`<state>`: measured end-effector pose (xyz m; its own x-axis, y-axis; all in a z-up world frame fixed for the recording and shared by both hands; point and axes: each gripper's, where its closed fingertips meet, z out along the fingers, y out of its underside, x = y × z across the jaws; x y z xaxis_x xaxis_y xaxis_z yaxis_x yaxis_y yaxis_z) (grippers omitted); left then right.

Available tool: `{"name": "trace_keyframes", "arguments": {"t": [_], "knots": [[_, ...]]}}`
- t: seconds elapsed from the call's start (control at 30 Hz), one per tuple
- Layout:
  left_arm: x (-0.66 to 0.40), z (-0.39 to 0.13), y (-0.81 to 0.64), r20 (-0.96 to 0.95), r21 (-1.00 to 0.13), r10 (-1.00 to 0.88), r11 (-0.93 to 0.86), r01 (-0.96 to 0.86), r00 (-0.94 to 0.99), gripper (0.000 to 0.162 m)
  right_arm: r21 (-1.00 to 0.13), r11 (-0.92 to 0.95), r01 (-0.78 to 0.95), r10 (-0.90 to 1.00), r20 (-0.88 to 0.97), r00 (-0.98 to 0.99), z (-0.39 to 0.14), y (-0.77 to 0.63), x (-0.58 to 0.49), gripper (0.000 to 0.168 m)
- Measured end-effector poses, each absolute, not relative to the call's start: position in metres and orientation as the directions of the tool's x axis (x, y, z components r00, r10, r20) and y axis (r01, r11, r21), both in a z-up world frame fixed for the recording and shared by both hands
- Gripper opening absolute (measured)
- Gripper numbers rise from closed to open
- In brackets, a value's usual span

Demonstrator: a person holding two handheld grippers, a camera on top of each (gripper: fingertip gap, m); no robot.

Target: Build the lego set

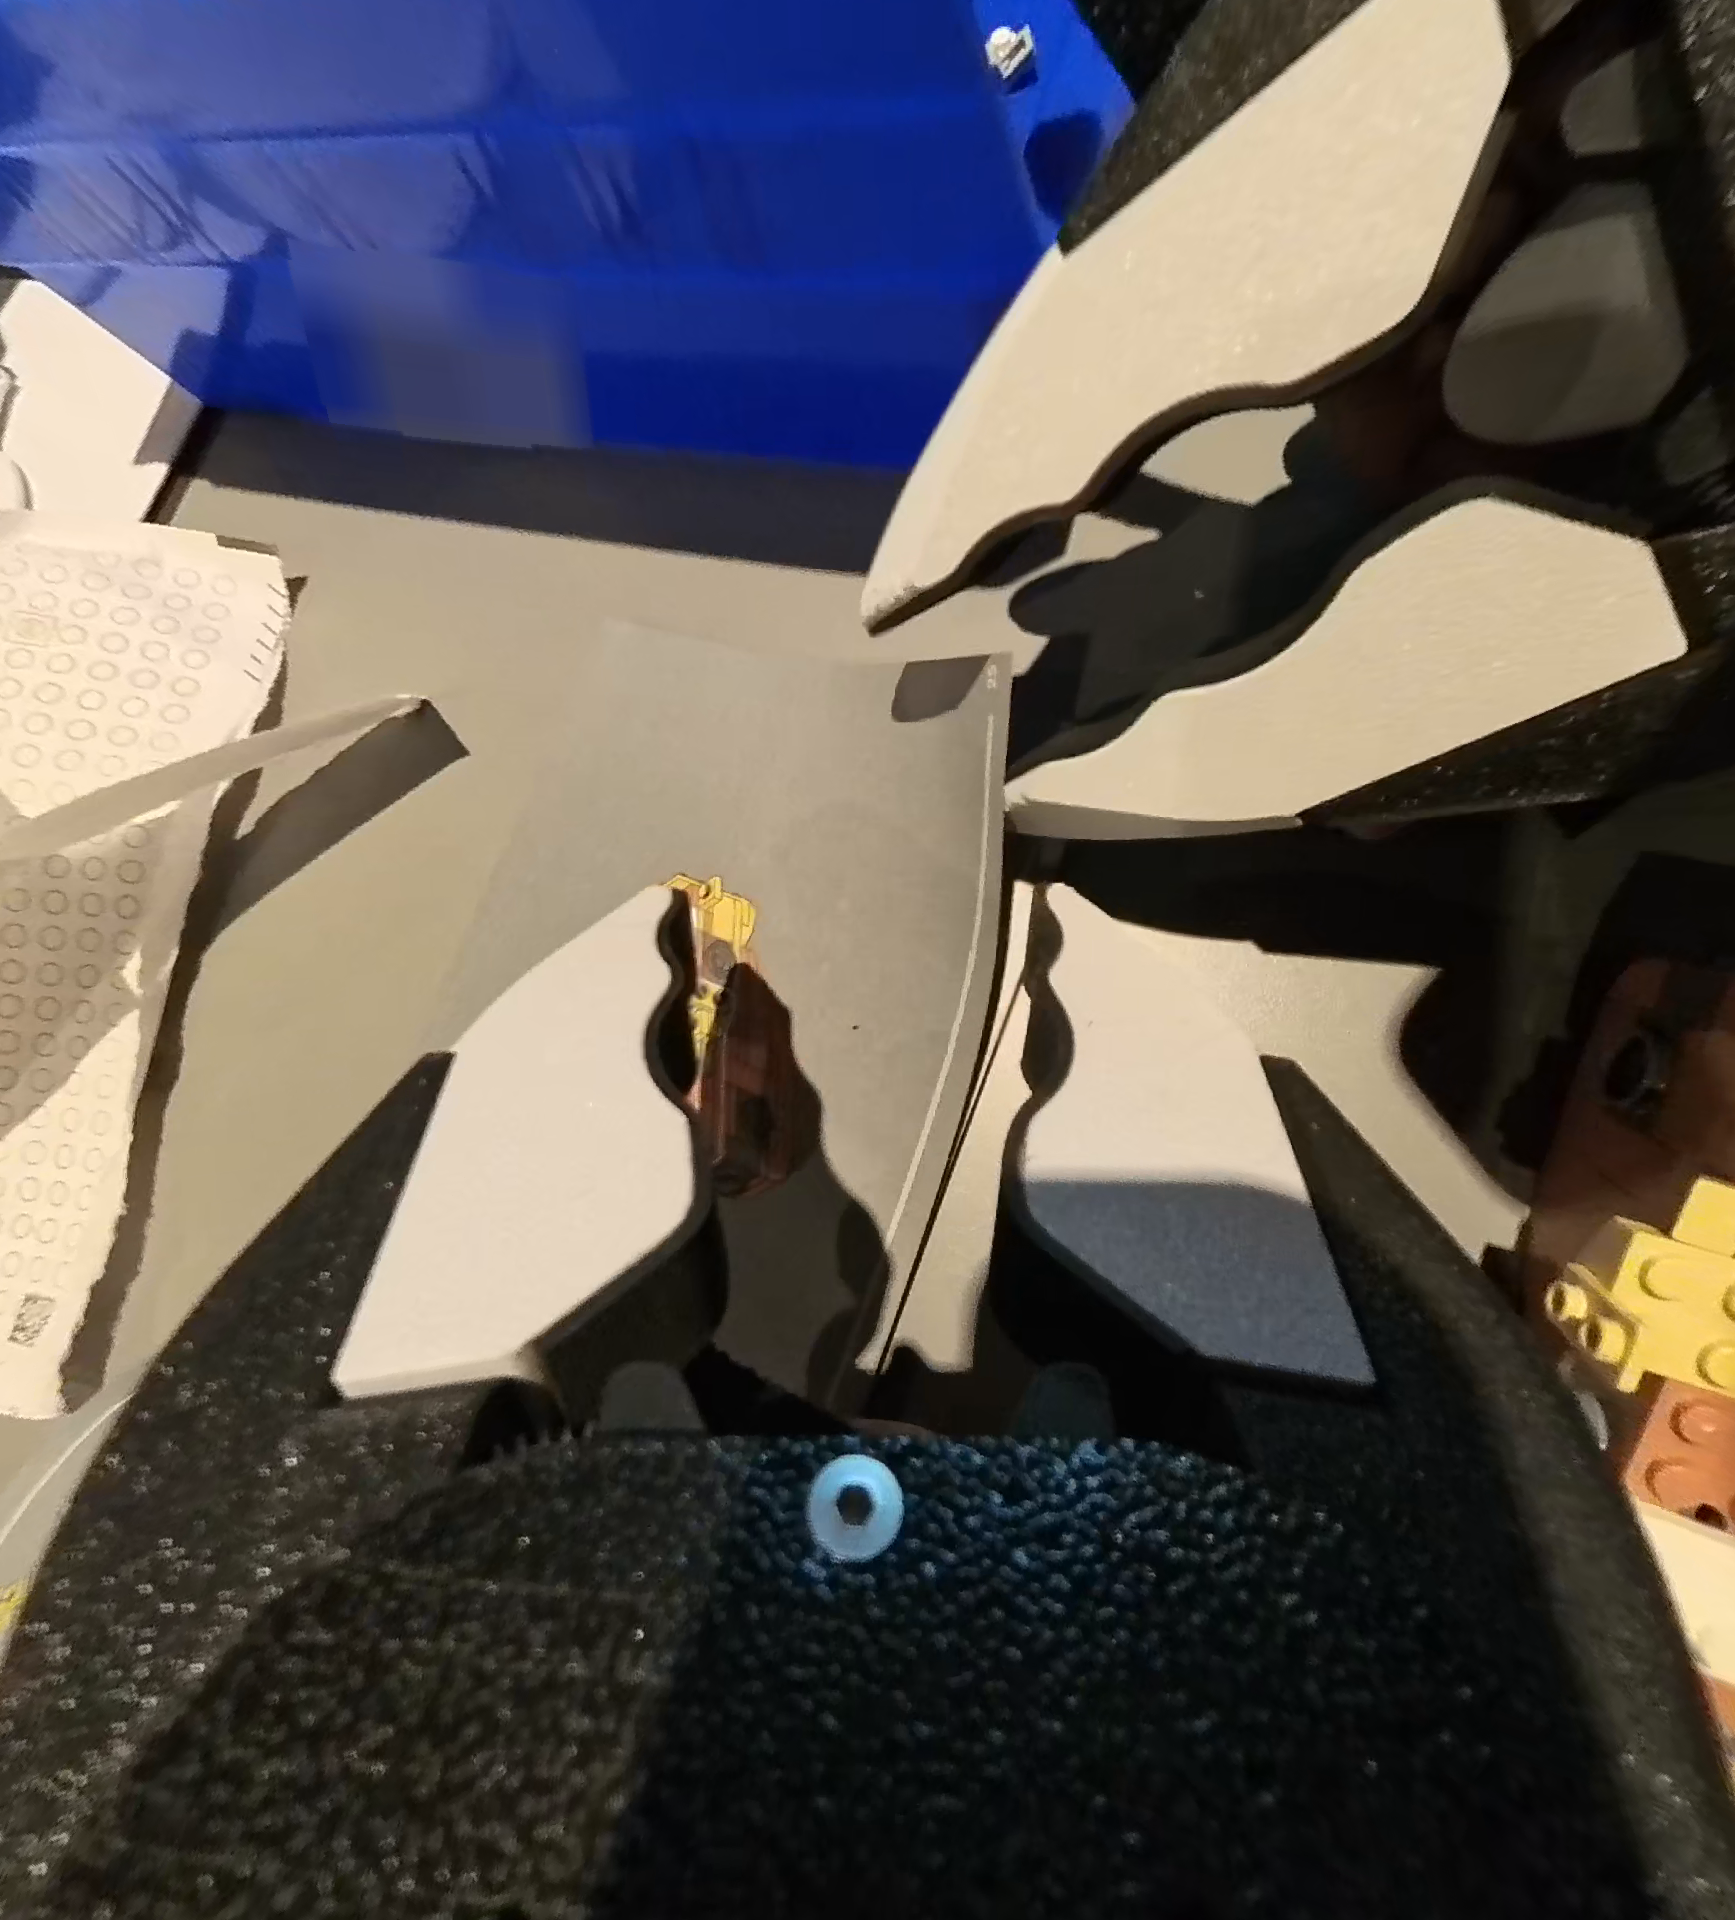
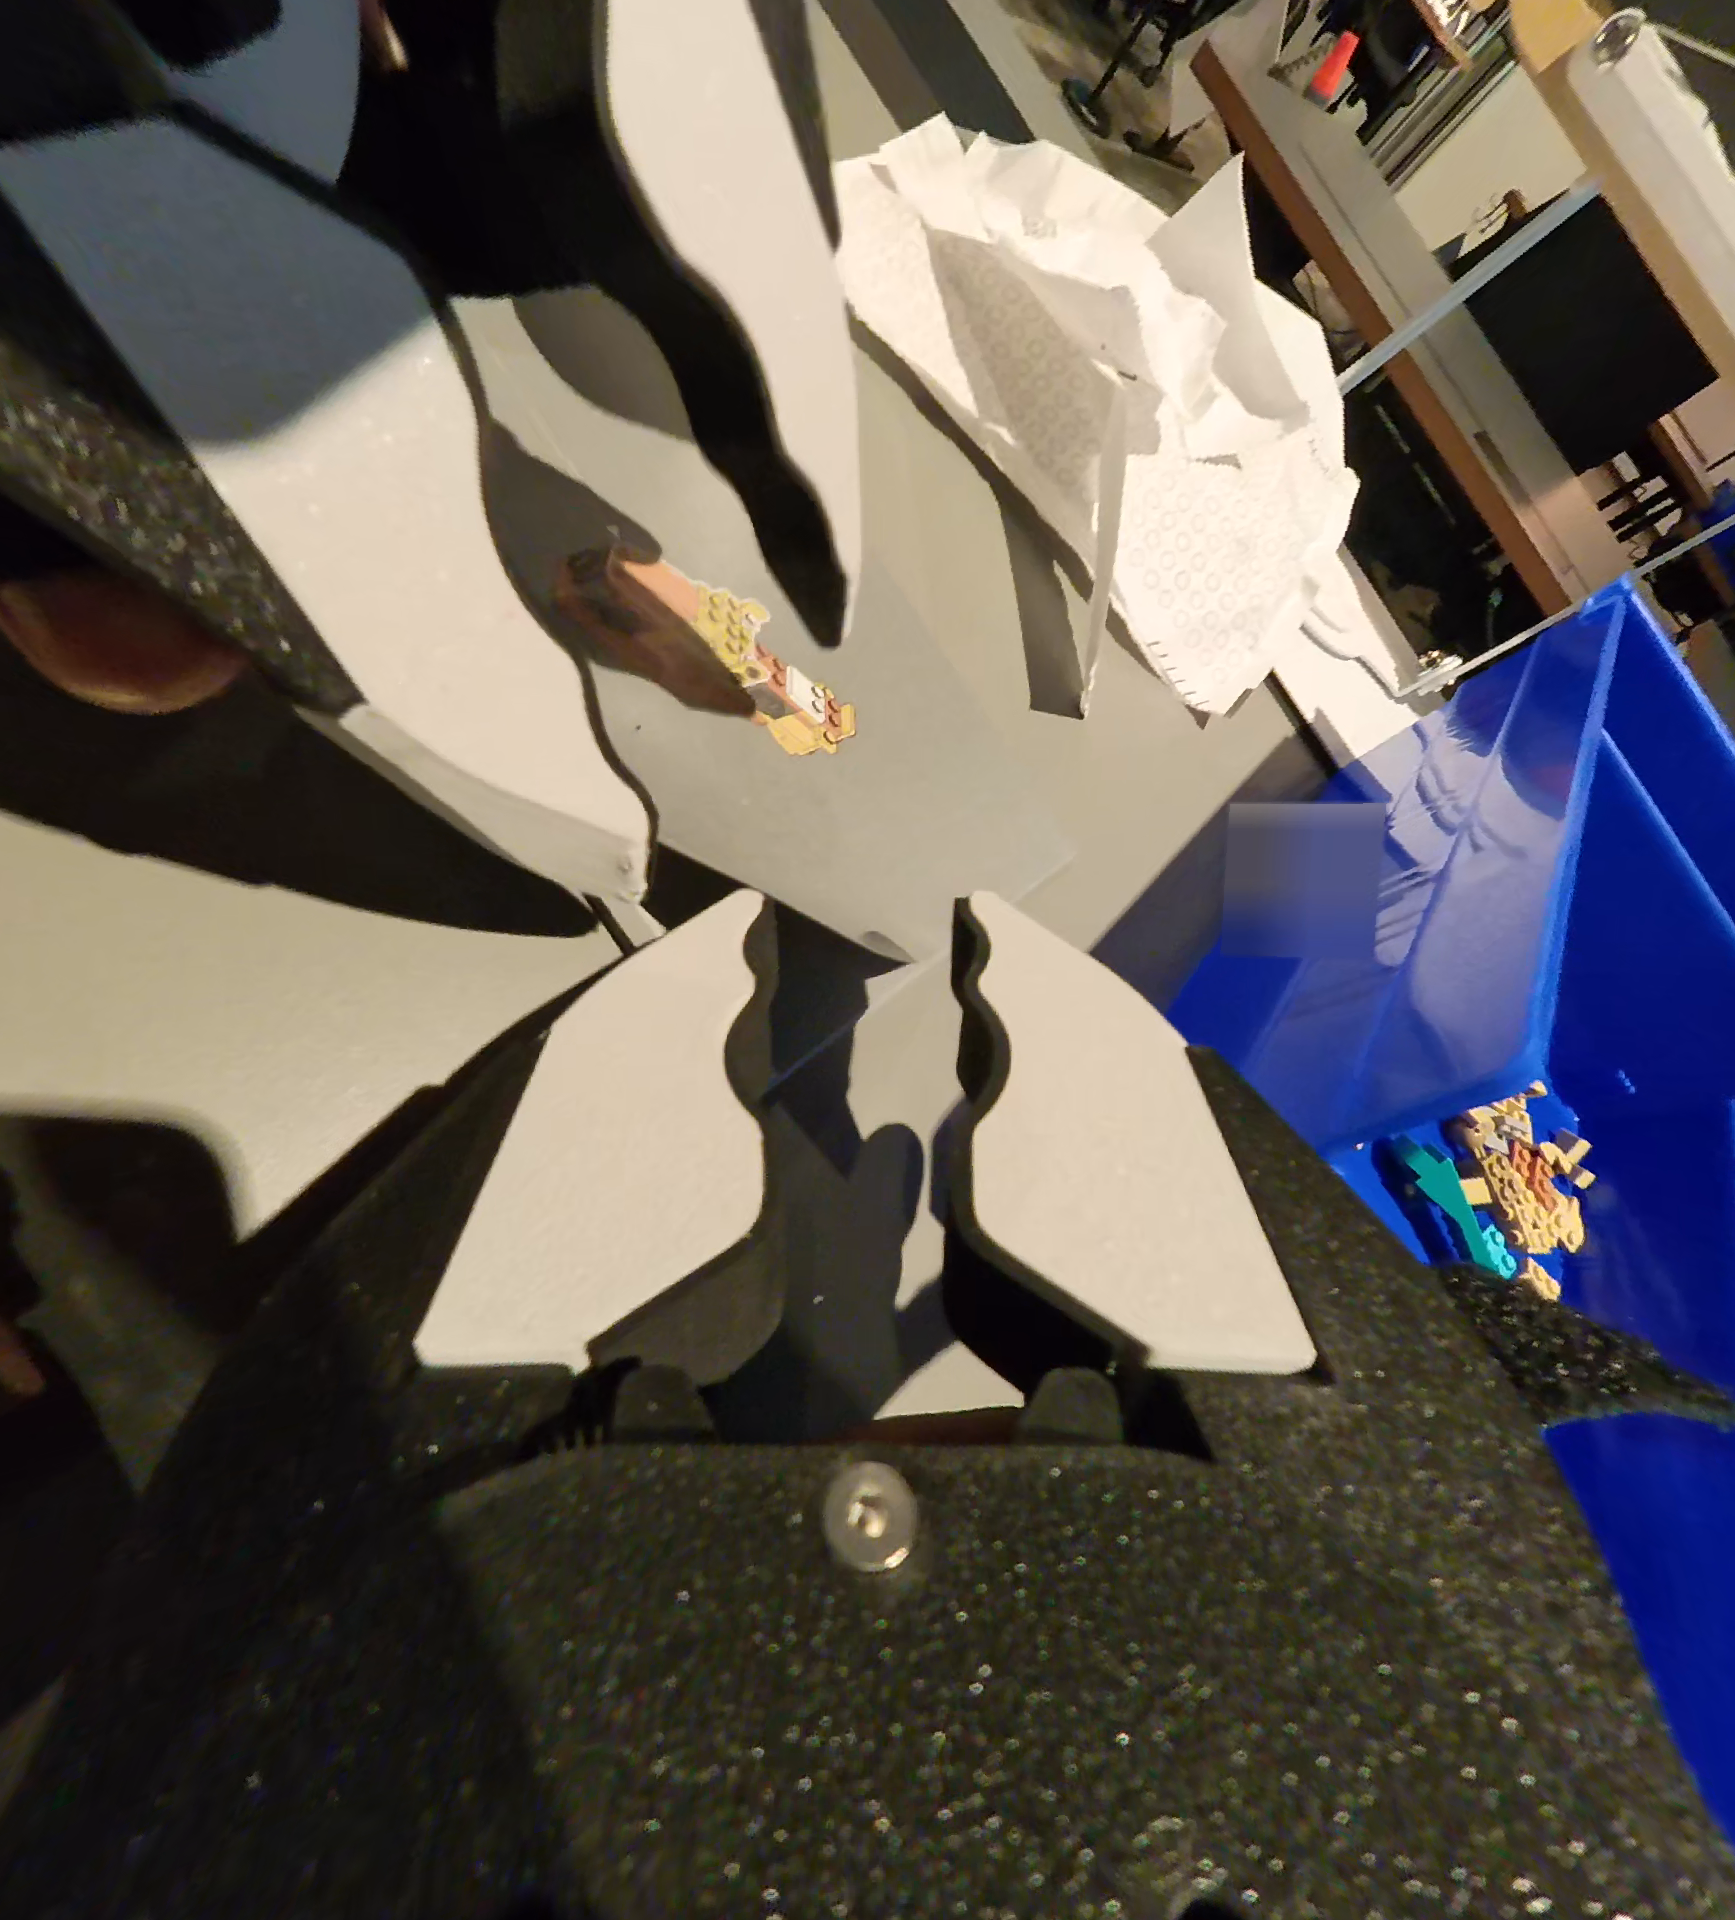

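My left gripper [image 1: 842, 899] is open and empty over a grey instruction booklet page [image 1: 790, 748]. A small printed picture of a brown and yellow build [image 1: 728, 997] shows between its fingers. My right gripper [image 2: 858, 904] is open, and the page's far corner [image 2: 873, 930] lies between its fingertips. It also shows at upper right in the left wrist view [image 1: 946, 707]. A partly built brown, yellow and white lego model [image 1: 1694, 1330] sits at the lower right. In the right wrist view the left gripper [image 2: 728, 748] hangs over the same page.
A blue bin [image 2: 1569, 935] stands beside the page and holds several loose tan, brown and teal lego pieces [image 2: 1507, 1184]. It also fills the top of the left wrist view [image 1: 530, 260]. Torn white paper bags [image 1: 42, 831] lie beyond the booklet [image 2: 1133, 395] on the grey table [image 1: 343, 1039]. Left and right tips are no more than a few centimetres apart.
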<state>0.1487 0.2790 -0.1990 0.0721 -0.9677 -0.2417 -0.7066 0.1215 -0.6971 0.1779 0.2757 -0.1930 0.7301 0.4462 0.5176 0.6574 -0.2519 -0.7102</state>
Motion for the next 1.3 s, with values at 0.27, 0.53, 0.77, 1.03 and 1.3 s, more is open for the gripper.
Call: {"name": "trace_keyframes", "arguments": {"t": [0.27,0.53,0.77,1.03,1.3], "knots": [[0.151,-0.203,0.275,-0.255,-0.683,-0.965,0.141,-0.717,0.053,0.046,-0.721,-0.243,0.649,0.435,0.517,0.737,-0.19,0.277,0.177,0.034],[0.15,-0.197,0.276,-0.279,-0.699,-0.958,0.153,-0.698,0.069,0.008,-0.728,-0.239,0.643,0.426,0.517,0.743,-0.188,0.277,0.177,0.032],[0.146,-0.19,0.281,-0.21,-0.746,-0.965,0.056,-0.664,0.155,0.0,-0.738,-0.237,0.632,0.411,0.513,0.754,-0.184,0.279,0.177,0.032],[0.138,-0.175,0.289,0.08,-0.853,-0.945,-0.23,-0.468,0.319,0.0,-0.759,-0.234,0.607,0.402,0.493,0.772,-0.175,0.28,0.171,0.032],[0.105,-0.151,0.308,0.132,-0.919,-0.873,-0.285,-0.273,0.47,0.0,-0.708,-0.178,0.684,0.413,0.577,0.705,-0.164,0.285,0.15,0.03]]}}
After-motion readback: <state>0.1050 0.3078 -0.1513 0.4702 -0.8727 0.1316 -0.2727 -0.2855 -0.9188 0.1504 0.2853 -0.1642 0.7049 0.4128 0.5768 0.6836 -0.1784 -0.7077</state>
